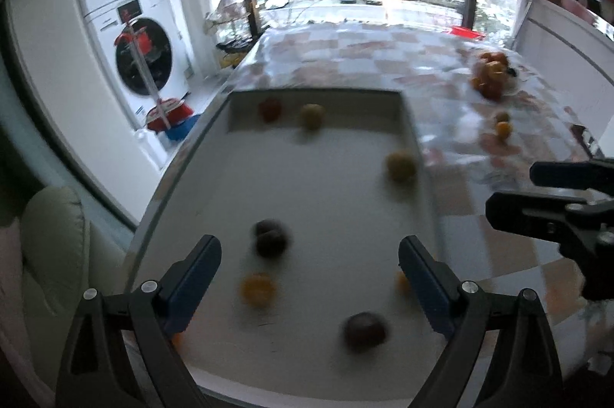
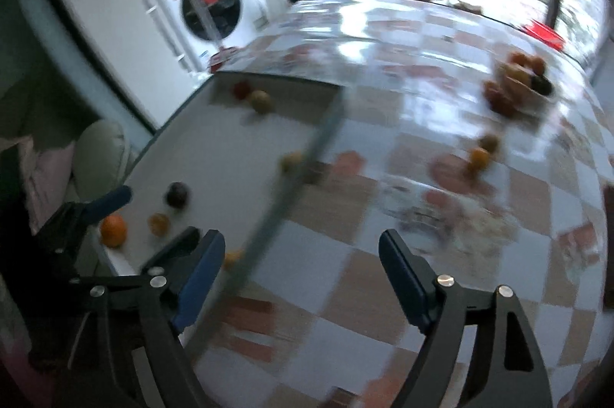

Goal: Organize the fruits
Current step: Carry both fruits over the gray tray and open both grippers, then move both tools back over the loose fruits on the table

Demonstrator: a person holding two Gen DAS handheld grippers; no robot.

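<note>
A white tray on the checkered table holds several loose fruits: a red one, a yellow-green one, a yellow one, a dark plum, an orange one and another dark one. My left gripper hangs open over the tray's near end with nothing between its fingers. My right gripper stands open and empty over the tablecloth, just right of the tray's rim. A heap of fruit lies at the far right, with two loose fruits in front of it.
A stacked washer and dryer stands left of the table, before a large window. A pale cushioned chair sits at the near left. A red bin is at the table's far edge. A dark object lies at the right edge.
</note>
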